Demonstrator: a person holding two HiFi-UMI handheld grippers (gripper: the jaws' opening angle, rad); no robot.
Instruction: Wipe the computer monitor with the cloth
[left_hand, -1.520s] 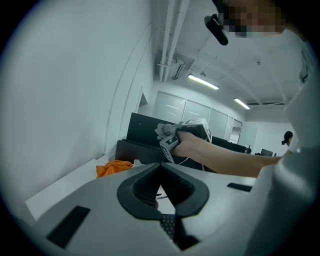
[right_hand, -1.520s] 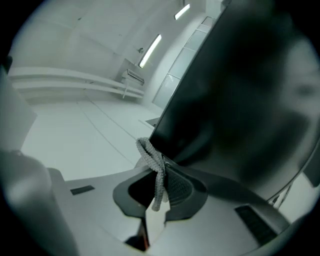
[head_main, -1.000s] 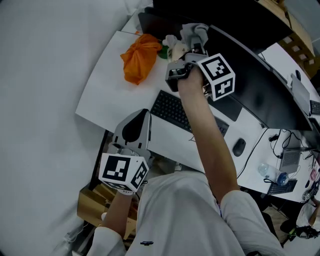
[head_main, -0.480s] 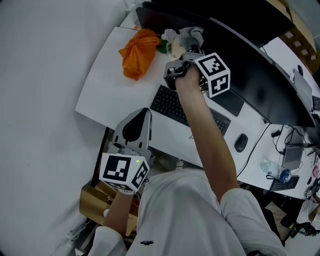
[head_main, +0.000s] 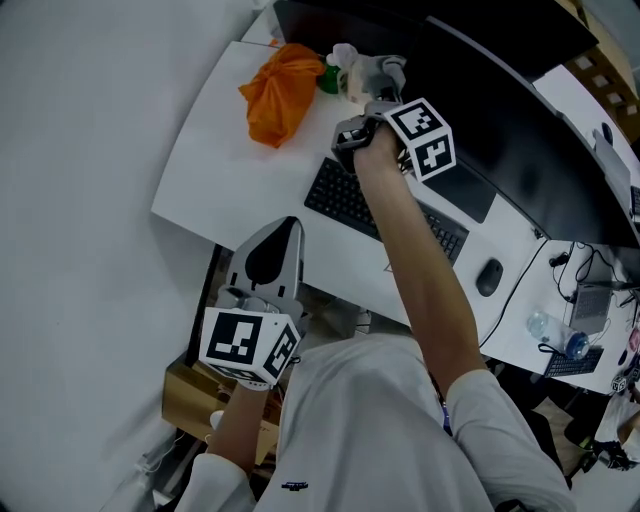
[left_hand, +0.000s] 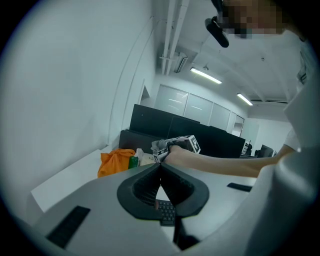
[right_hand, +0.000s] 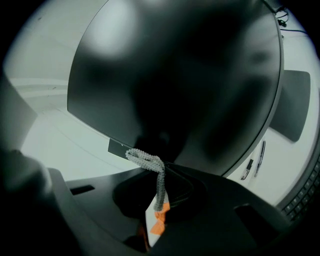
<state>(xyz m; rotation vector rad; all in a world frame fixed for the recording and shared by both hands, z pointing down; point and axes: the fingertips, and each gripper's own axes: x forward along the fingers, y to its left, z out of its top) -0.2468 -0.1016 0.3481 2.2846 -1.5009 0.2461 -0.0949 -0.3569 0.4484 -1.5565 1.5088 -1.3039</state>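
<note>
A wide black computer monitor stands across the back of the white desk. My right gripper is raised to the monitor's left end, shut on a grey knitted cloth. In the right gripper view the cloth sticks out from the shut jaws of the right gripper, up to the dark screen near its lower edge. My left gripper hangs low at the desk's front edge, far from the monitor. In the left gripper view the left gripper is shut with nothing held.
An orange bag and a green bottle sit at the desk's back left. A black keyboard and mouse lie in front of the monitor. A water bottle is at the right, and a cardboard box is below the desk.
The head view has tilted a little. My right gripper keeps the cloth at the monitor's left end and has shifted only slightly. The left gripper has not moved.
</note>
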